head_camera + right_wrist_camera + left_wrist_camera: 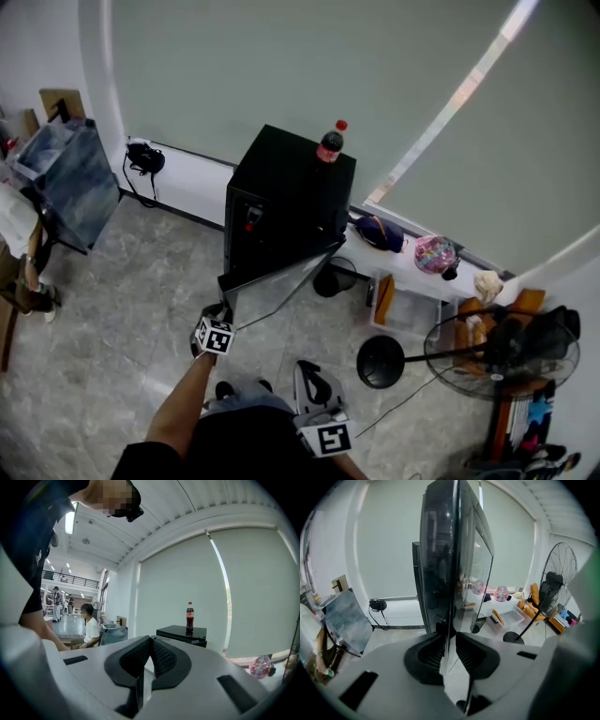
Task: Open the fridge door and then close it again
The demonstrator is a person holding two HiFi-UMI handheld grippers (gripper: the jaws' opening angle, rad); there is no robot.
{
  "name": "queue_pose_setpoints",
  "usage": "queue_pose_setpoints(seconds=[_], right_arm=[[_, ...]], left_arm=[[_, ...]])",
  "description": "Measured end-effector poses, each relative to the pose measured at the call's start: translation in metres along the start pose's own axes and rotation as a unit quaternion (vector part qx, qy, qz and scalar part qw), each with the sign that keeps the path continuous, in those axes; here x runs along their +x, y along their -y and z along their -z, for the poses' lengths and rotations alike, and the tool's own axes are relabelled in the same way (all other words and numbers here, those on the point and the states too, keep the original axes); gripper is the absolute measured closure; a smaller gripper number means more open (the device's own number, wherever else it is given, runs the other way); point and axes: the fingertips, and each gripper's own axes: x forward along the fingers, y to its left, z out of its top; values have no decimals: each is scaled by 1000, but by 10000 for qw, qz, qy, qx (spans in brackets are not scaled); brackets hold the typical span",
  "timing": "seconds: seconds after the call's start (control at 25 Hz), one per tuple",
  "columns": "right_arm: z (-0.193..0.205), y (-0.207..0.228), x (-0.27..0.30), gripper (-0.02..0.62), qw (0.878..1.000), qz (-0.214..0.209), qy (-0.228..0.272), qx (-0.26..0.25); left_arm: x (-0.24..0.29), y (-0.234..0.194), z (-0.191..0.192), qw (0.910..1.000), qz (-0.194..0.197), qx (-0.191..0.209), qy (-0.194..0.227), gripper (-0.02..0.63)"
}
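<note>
A small black fridge [291, 187] stands against the wall with a cola bottle [330, 142] on top. Its door [281, 284] is swung out toward me. My left gripper [217, 323] is at the door's free edge. In the left gripper view the door edge [451, 573] runs upright between the pads, and the left gripper [449, 651] is shut on it. My right gripper [319, 412] hangs close to my body, away from the fridge. It is shut [151, 641] with nothing between its jaws. Beyond it I see the fridge top [182, 633] and the bottle [189, 616].
A standing fan [492, 354] and a round black base [380, 362] are on the floor to the right. A low white shelf [412, 267] with small items runs along the wall. A dark bin [70, 183] stands at the left. A seated person [89, 630] is far off.
</note>
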Motion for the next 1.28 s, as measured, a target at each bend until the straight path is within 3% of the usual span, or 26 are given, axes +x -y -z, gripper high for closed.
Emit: queue_pose_setpoints(seconds=[0.28, 0.44, 1.28], right_arm=[[-6, 18, -14, 586, 9999, -105, 106, 3], [-7, 35, -29, 586, 9994, -269, 158, -119], [10, 118, -98, 586, 9958, -878, 272, -52]], left_arm=[[-5, 14, 7, 9997, -187, -127, 79, 531], [-20, 25, 12, 9987, -396, -286, -107, 531], [-46, 101, 34, 9880, -1231, -925, -146, 532]])
